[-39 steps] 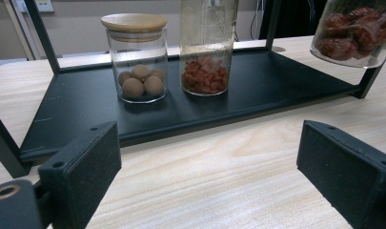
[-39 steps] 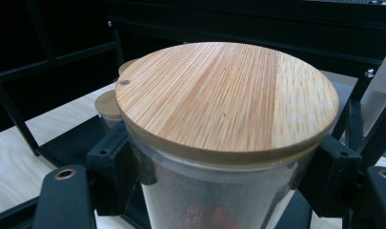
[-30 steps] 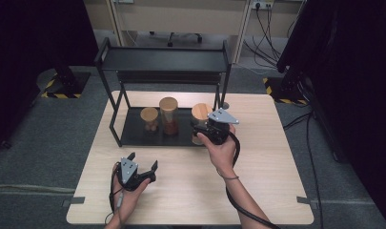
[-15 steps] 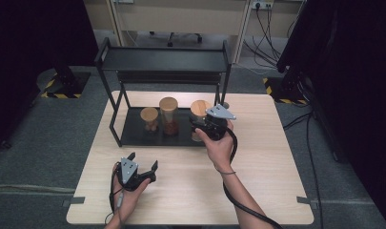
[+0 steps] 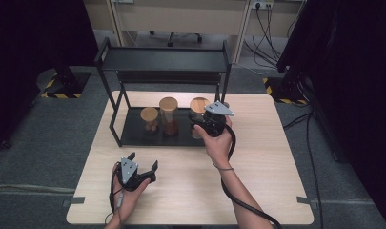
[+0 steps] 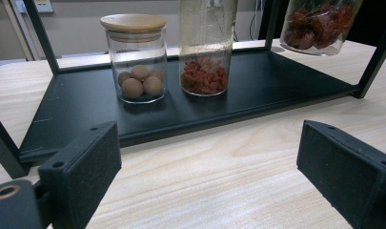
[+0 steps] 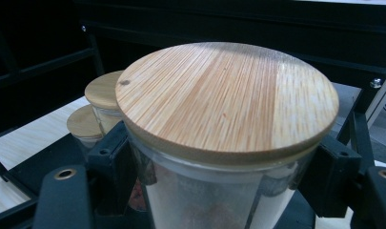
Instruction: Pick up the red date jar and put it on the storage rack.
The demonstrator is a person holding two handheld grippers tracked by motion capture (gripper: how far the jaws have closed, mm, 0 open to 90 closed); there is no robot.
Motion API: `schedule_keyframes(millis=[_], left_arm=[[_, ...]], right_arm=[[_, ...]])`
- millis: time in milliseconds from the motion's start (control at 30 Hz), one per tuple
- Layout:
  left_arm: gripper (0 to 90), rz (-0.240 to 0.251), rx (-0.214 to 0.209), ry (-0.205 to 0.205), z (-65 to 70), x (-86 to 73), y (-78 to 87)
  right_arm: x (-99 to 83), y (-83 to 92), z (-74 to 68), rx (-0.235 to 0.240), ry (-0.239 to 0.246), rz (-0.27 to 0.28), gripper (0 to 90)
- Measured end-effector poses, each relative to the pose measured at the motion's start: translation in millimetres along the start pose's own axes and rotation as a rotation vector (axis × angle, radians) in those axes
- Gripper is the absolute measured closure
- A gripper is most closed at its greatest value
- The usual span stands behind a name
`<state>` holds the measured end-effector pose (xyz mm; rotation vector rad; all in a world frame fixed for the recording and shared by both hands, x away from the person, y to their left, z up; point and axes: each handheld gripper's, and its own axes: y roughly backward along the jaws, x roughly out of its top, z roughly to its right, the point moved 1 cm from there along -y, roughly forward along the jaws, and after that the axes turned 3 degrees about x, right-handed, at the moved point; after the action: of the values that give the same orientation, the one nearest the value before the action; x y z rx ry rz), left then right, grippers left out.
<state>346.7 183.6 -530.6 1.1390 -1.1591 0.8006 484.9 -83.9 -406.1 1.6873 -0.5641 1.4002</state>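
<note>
Jar lift at the black metal shelf rack (image 5: 133,138)

Left tool (image 5: 142,168) rests wide open, empty, on the pale wooden counter (image 5: 267,143); right tool (image 5: 200,128) is clamped on the bamboo-lidded glass jar (image 5: 199,106), raised above the rack's lower tray. Keep it upright, clearing the frame post.

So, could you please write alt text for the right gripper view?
A glass jar with a round wooden lid is clamped between the right gripper's black jaws. Behind it, two smaller jars stand on a black shelf.

held jar (image 6: 319,24) top cut off, contents perhaps dried fruit
</note>
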Motion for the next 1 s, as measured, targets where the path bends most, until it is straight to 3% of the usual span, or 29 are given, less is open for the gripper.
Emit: schedule_keyframes(millis=[1000], left_arm=[[7.3, -0.001, -0.002, 0.002, -0.2, 0.0, 0.1]], right_arm=[[6.7, -18.3, 4.5, -0.022, -0.012, -0.015, 25.8]])
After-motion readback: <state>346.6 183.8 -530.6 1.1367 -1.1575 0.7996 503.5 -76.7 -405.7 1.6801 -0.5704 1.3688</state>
